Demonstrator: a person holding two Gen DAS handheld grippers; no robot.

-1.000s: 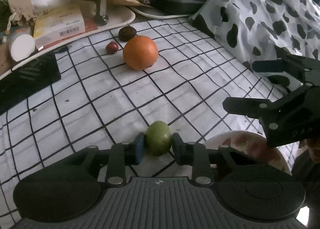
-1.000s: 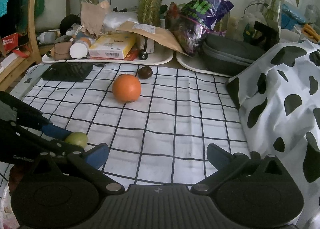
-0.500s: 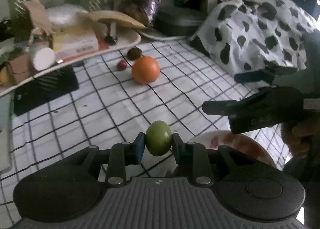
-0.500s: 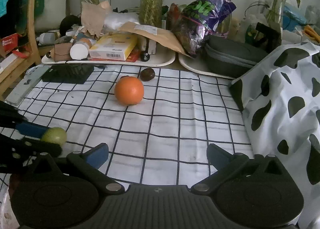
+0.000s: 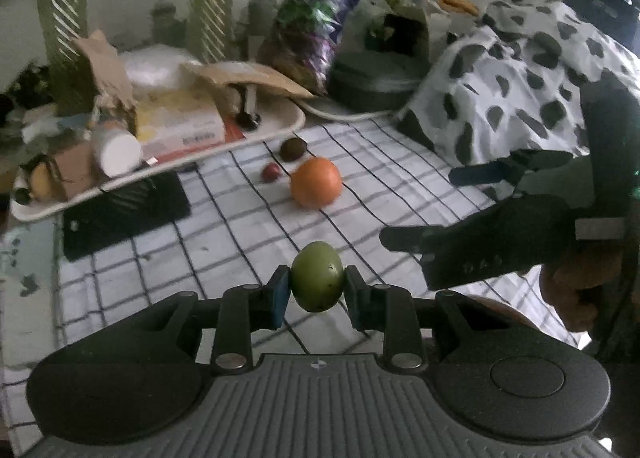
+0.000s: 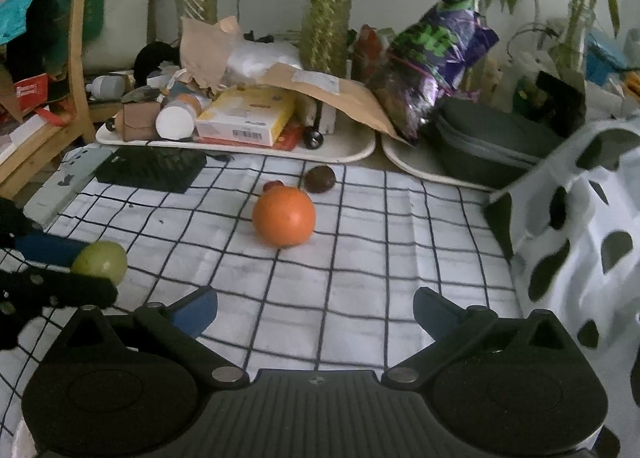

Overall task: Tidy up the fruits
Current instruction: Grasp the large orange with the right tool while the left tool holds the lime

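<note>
Between the blue pads of the left gripper (image 5: 317,292) sits a small green fruit (image 5: 317,281), clamped on both sides and held clear above the checked cloth (image 5: 224,226) that covers the bench. Same fruit shows at the left edge of the right wrist view, pinched between dark fingers.

Right gripper (image 6: 316,308): jaws spread wide, nothing between them, only cloth below. Seen from the left wrist it reaches in from the right side, a hand (image 5: 576,290) wrapped round its grip.

Farther back on the cloth: an orange (image 6: 284,216), resting alone near the middle. Just behind it, a small red fruit (image 6: 273,186) and a dark brown round fruit (image 6: 320,178), the two close together, near the far edge of the cloth.

Low right in the left wrist view, partly hidden by the gripper bodies, a reddish-brown curved rim shows (image 5: 504,308); cannot tell what it is.

Behind the cloth: a white tray (image 6: 352,152) crowded with a yellow box (image 6: 248,120), a white-capped bottle (image 6: 174,123) on its side and torn brown paper. Black flat pad (image 6: 152,169) lies in front of the tray. Cow-print fabric (image 6: 580,226) is heaped along the right side.
</note>
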